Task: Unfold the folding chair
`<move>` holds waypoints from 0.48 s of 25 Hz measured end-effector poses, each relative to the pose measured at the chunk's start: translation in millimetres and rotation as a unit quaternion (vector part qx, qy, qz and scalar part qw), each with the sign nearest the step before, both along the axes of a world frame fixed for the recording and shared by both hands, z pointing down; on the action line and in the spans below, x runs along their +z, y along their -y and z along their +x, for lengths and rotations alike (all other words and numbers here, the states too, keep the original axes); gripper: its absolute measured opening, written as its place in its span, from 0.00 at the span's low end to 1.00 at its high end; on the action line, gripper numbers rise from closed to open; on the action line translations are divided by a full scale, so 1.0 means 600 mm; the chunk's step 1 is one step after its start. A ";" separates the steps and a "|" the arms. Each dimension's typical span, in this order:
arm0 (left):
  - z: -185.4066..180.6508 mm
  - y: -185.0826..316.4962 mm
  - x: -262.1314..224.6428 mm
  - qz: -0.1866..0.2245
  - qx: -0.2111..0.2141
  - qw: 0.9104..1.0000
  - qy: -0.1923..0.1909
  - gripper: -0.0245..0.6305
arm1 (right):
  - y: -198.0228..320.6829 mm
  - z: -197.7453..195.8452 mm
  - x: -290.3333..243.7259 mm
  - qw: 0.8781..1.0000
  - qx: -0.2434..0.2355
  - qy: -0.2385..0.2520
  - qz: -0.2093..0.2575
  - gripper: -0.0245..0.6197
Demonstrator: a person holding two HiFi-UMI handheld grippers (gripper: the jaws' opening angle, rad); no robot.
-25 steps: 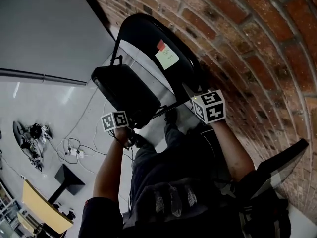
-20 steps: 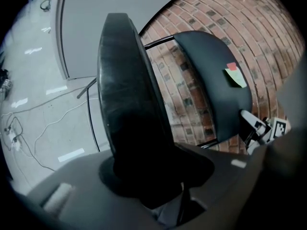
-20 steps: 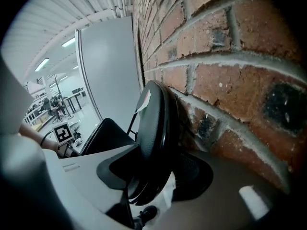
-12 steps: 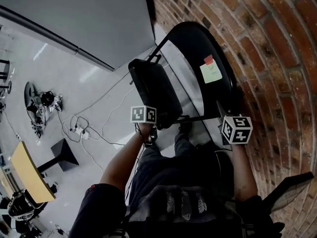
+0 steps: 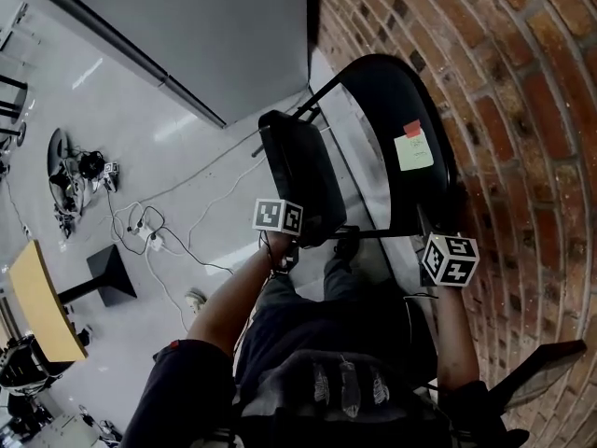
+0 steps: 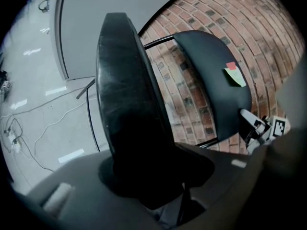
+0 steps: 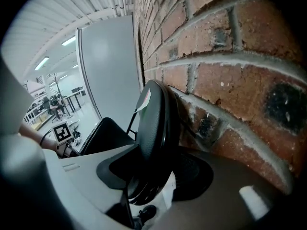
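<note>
Seat (image 5: 298,175) swung off backrest (image 5: 392,110); two grips: left hand-held gripper (image 5: 297,247) on seat, right hand-held gripper (image 5: 437,231) on backrest.

black folding chair (image 5: 373,147) against brick wall, seat (image 5: 300,175) partly swung out

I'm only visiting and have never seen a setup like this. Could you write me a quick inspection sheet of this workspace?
Surface: glossy grey floor.
Job's things: black folding chair beside the wall, seat swung apart from backrest; green sticky note on the backrest.
Clutter: small device, black stand base and yellow tabletop, all off to the left.
Grippers: left gripper clamped on the seat's edge; right gripper clamped on the backrest's edge.
Cables: loose cords and a power strip on the floor.
Surroundings: brick wall, grey panel.
</note>
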State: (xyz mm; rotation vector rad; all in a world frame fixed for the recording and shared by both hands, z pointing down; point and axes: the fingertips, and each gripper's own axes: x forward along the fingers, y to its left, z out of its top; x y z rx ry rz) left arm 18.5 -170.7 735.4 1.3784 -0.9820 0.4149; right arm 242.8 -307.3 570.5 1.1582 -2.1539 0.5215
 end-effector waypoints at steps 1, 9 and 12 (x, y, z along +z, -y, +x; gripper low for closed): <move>0.000 -0.001 -0.002 0.001 0.000 1.000 -0.004 0.34 | 0.001 0.002 -0.001 1.000 0.000 -0.001 -0.002 0.34; -0.038 -0.035 0.008 0.000 -0.020 0.999 -0.026 0.33 | 0.001 0.002 0.011 1.000 0.005 -0.011 -0.028 0.35; -0.038 -0.028 0.010 0.012 -0.019 0.999 -0.028 0.33 | 0.004 0.004 0.012 0.999 0.009 -0.013 -0.031 0.35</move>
